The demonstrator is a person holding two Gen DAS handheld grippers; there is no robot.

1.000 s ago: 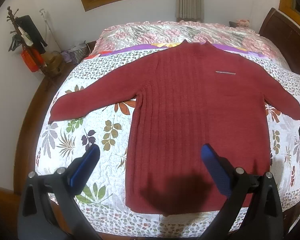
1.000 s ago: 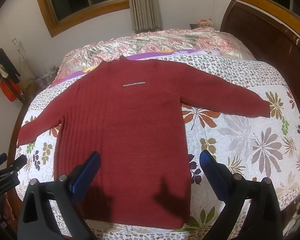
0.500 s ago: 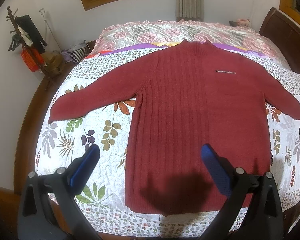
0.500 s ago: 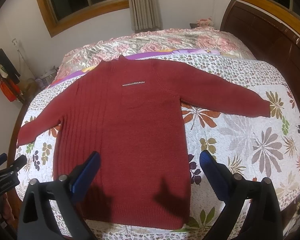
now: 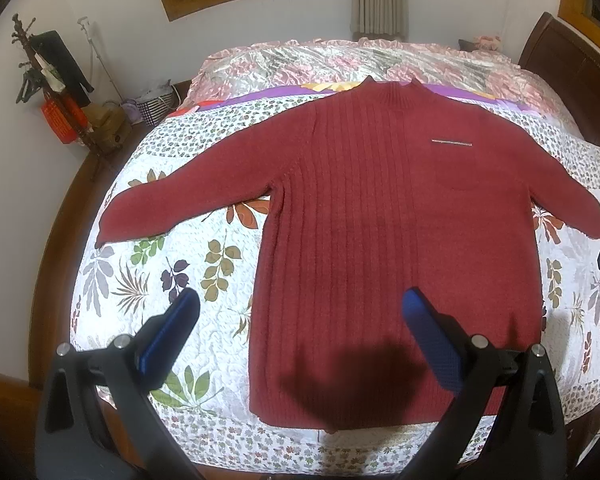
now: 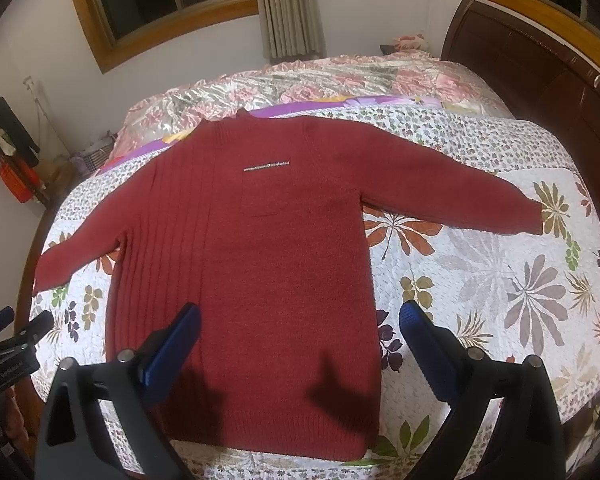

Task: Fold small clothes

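A dark red knit sweater lies flat and face up on the bed, both sleeves spread out sideways, collar toward the far side. A small chest pocket with a silver strip shows on it. My left gripper hovers open above the hem's left part, holding nothing. My right gripper hovers open above the hem's right part, also holding nothing. The left gripper's body shows at the left edge of the right wrist view.
The bed carries a white leaf-patterned quilt and a pink floral cover at the far end. A dark wooden headboard stands to the right. A coat rack with hanging items stands by the left wall.
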